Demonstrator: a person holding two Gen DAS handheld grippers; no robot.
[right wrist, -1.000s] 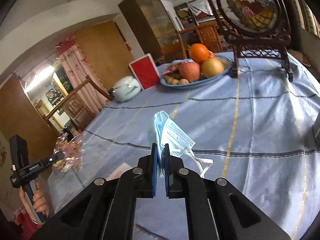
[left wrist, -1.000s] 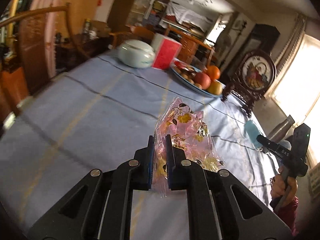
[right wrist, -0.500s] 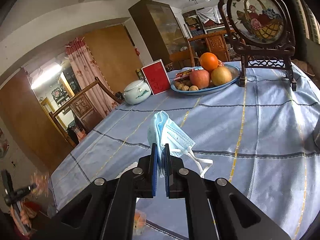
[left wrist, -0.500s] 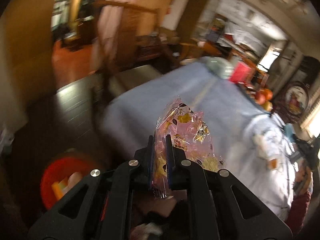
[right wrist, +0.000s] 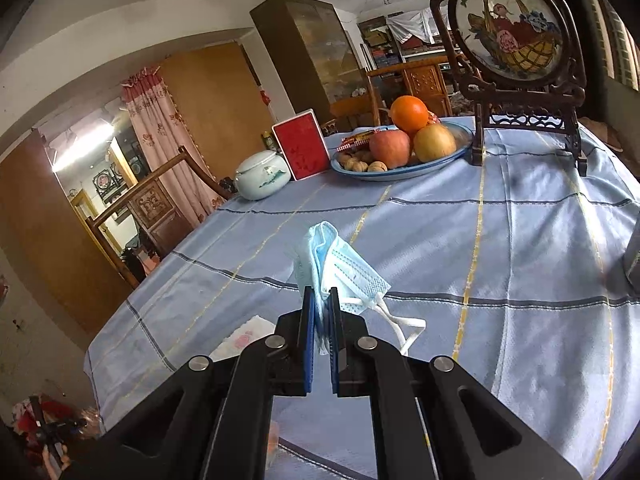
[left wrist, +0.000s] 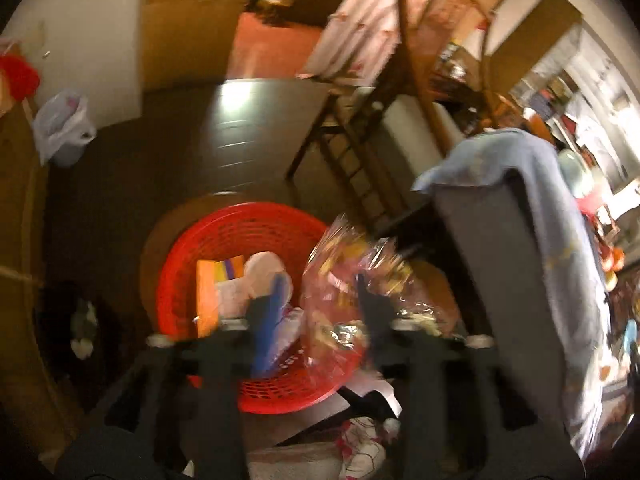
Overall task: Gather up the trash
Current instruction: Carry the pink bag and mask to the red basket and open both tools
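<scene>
In the left wrist view my left gripper [left wrist: 320, 292] is open over a red plastic basket [left wrist: 208, 236] on the floor. A pink flowered plastic wrapper [left wrist: 352, 280] hangs between the spread fingers, against the right one, above the basket's rim. The basket holds an orange and yellow packet [left wrist: 218, 280] and pale wrappers. In the right wrist view my right gripper [right wrist: 322, 312] is shut on a crumpled blue face mask [right wrist: 336, 268], held above the blue checked tablecloth [right wrist: 500, 240]. The mask's white ear loops [right wrist: 400, 320] dangle to the right.
On the table stand a fruit plate [right wrist: 400, 152], a red box [right wrist: 300, 150], a white lidded jar [right wrist: 262, 174] and a framed embroidery stand [right wrist: 516, 40]. A tissue [right wrist: 244, 336] lies near the table's edge. A wooden chair [left wrist: 384, 92] and a white bag [left wrist: 64, 124] stand near the basket.
My left gripper swung down from the table to the red basket and opened, loosening the pink wrapper. My right gripper stayed over the table with the mask.
</scene>
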